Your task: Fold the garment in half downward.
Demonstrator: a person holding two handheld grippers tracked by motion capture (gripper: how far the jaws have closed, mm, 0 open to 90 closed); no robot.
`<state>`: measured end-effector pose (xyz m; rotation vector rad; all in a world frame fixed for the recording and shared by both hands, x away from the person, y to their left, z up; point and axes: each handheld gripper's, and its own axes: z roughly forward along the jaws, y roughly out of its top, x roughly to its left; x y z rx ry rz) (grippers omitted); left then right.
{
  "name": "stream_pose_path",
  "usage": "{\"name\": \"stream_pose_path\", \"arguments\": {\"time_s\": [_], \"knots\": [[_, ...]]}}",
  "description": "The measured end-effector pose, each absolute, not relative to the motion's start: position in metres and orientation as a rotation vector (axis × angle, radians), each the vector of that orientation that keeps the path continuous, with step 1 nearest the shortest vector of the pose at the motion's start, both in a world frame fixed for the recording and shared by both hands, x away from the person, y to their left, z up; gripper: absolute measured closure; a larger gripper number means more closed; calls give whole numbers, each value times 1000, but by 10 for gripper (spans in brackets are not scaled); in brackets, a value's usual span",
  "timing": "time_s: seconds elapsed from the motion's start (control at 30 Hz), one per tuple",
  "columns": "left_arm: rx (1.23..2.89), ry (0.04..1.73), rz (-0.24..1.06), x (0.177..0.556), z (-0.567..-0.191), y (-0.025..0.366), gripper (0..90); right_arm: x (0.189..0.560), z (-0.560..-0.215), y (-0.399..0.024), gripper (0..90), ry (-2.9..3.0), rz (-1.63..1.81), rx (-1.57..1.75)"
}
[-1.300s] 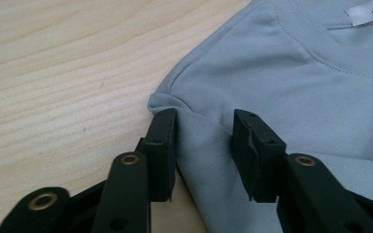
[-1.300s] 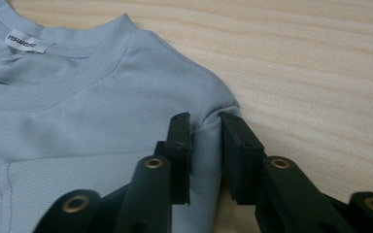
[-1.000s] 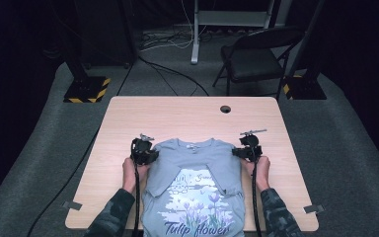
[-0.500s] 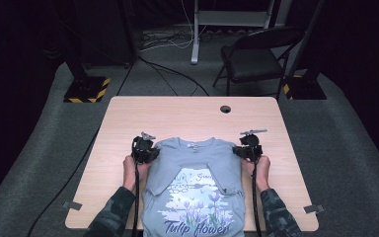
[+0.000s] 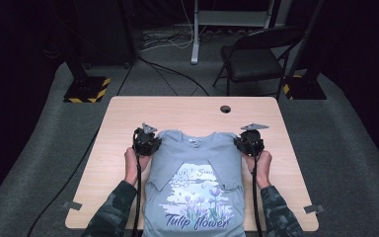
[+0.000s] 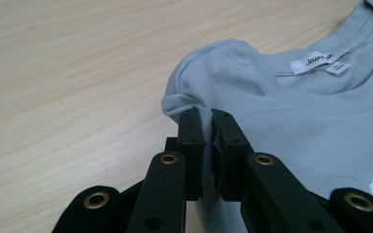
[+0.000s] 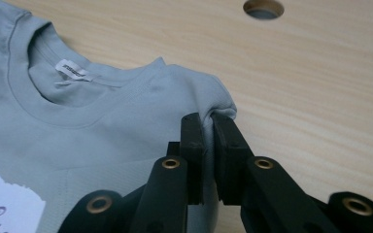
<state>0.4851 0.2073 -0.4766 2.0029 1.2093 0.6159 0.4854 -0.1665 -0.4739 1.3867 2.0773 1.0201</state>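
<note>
Left claw [image 6: 208,127]: I pinched the T-shirt [image 5: 192,182] shoulder fold.
Right claw [image 7: 209,127]: pinched the opposite shoulder.
Advice: I judged both should lift evenly off the desk [image 5: 177,111].

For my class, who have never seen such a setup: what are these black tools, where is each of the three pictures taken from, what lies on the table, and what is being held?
No robot arm works here. A person holds a hand-held gripper in each hand: a black tool with two jaws that pinch.

The high view looks down from above the person's side of the wooden table; forearms enter from the bottom. There you see the left hand-held gripper and the right hand-held gripper.

The other two pictures come from cameras riding on each tool, looking along its own jaws.

On the table lies a light blue T-shirt printed with tulips and the words "Tulip flower", its sleeves folded in. Each hand-held gripper is shut on a shoulder corner of the shirt beside the collar.
</note>
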Motion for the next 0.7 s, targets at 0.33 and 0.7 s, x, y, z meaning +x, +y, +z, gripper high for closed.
{"name": "stream_pose_path", "arguments": {"time_s": [0.33, 0.7], "knots": [[1969, 1160, 670, 490, -453, 202, 836, 479, -443, -164, 843, 1999, 1049, 1298], [1941, 1100, 773, 499, -414, 192, 836, 477, -407, -161, 843, 1911, 1053, 1203]]}}
